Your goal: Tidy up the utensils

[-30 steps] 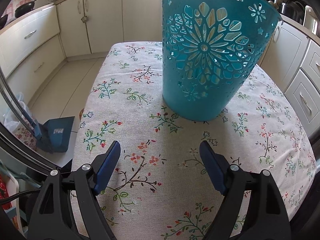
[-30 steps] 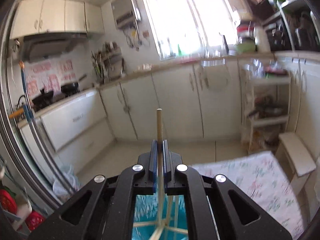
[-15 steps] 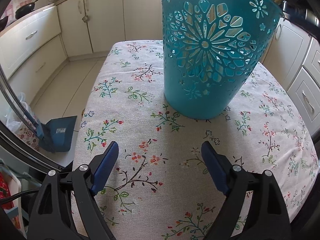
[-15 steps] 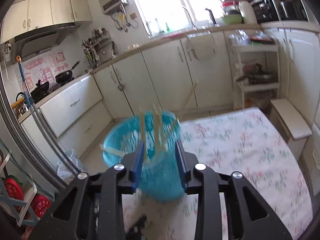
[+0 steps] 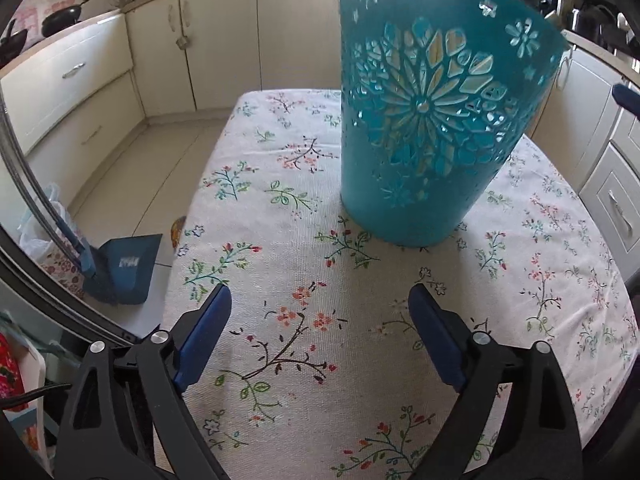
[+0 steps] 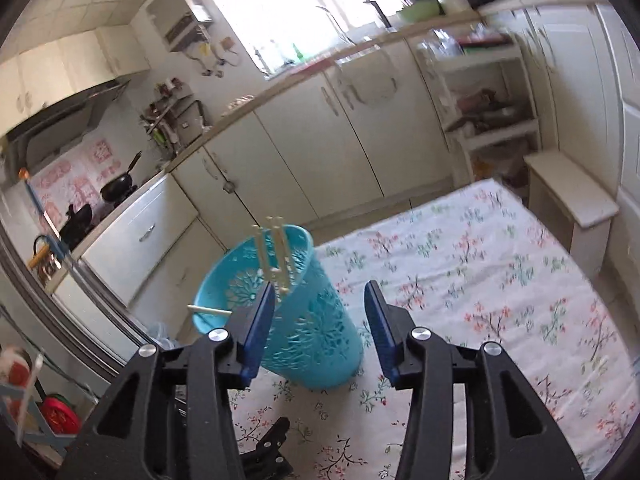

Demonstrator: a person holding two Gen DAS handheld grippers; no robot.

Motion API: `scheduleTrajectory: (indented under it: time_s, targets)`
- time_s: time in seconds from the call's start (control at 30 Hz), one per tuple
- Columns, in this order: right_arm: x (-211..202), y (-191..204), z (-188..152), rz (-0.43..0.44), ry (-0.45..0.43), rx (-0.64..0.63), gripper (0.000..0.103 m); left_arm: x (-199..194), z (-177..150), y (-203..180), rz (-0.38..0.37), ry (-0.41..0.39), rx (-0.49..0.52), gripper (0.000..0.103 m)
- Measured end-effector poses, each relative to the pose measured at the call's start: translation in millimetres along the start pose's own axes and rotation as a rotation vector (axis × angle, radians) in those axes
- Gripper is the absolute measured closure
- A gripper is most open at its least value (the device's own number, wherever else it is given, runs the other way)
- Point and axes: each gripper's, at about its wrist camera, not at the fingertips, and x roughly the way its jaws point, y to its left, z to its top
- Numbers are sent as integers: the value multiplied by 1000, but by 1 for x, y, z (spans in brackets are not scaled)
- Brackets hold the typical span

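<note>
A tall teal cut-out basket [image 5: 432,128] stands on the floral tablecloth [image 5: 304,320]. In the right wrist view the basket [image 6: 316,328] holds several pale wooden chopsticks [image 6: 276,252] that stick up past its rim; one lies across the rim at the left. My left gripper [image 5: 320,320] is open and empty, low over the cloth in front of the basket. My right gripper [image 6: 320,320] is open and empty, above and behind the basket. A fingertip of the right gripper shows at the right edge of the left wrist view [image 5: 626,98].
Cream kitchen cabinets [image 5: 224,40] surround the table. A blue dustpan [image 5: 124,268] stands on the floor left of the table. A white stool [image 6: 568,204] stands at the table's far right. The left gripper's black body [image 6: 268,452] shows below the basket.
My right gripper was shut on a chopstick above the basket; it has opened, let the chopstick into the basket, and pulled back and up. The left gripper has hardly moved.
</note>
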Motion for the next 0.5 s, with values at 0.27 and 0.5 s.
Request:
scheduleTrajectory:
  time_s: [0.27,0.5]
  targets:
    - [-25,23,-53,-131,136,-138,25,-33,-11,16,7,16,-58,11]
    - [-54,24,-76,-205,211,-141,14,-90,-16,14,7,-31,-49,8]
